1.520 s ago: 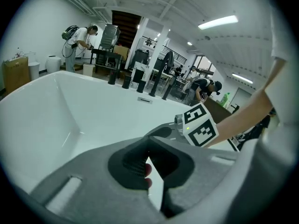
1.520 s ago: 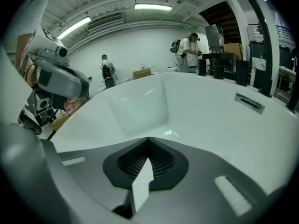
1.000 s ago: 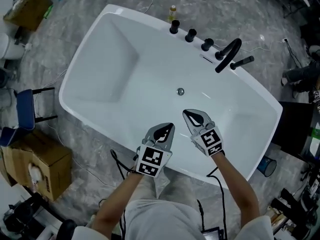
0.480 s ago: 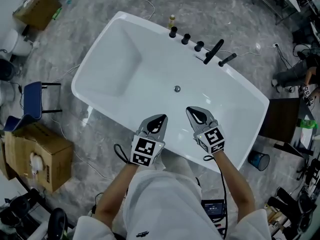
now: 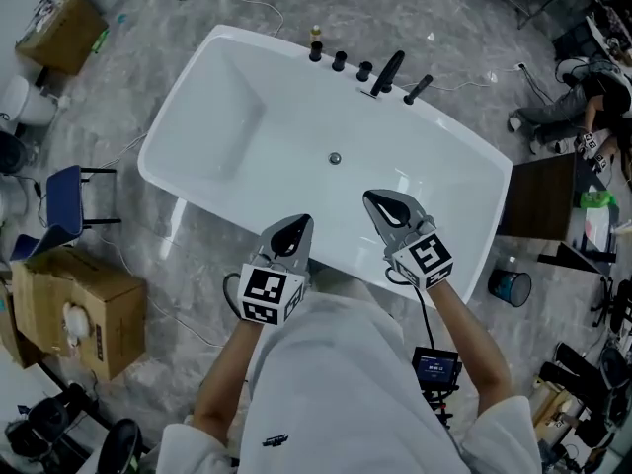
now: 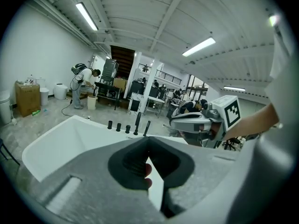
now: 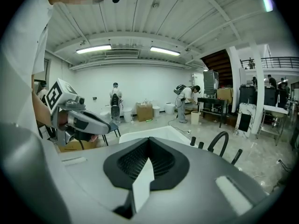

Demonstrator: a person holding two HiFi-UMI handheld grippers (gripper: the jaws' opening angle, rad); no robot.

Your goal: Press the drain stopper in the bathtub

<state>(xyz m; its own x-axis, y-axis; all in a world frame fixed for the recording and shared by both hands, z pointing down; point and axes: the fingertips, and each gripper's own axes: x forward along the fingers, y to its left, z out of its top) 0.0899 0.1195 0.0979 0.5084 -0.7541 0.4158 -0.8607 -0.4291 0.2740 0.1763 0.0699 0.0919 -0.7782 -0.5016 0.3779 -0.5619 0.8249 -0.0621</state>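
White bathtub (image 5: 247, 156) sits slantwise on grey marbled floor (image 5: 168, 275); drain stopper (image 5: 335, 158), small and round and metallic, lies on the tub bottom about mid-length, on the side toward the fittings; nothing touches it.

Far rim carries a row of black knobs (image 5: 339, 60), a black arched faucet (image 5: 387, 71) and a black hand-shower handle (image 5: 417, 89); a small bottle (image 5: 316, 34) stands at the left end of that row.

Left gripper (image 5: 296, 227) is over the near rim, tips pointing toward the tub; in the left gripper view its jaws (image 6: 148, 139) meet at the tips, with only a thin wedge of white tub showing below the pads; nothing is held between them.

Right gripper (image 5: 380, 203) is just inside the near wall, beside the left one and slightly ahead; the right gripper view shows its jaws (image 7: 149, 139) likewise closed tip to tip and empty.

Both grippers are well apart from the stopper.

Around the tub: a cardboard box (image 5: 69, 304) and a blue chair (image 5: 59, 210) to the left; a blue bucket (image 5: 509, 286) to the right; cables trail on the floor; people stand far back in the hall.
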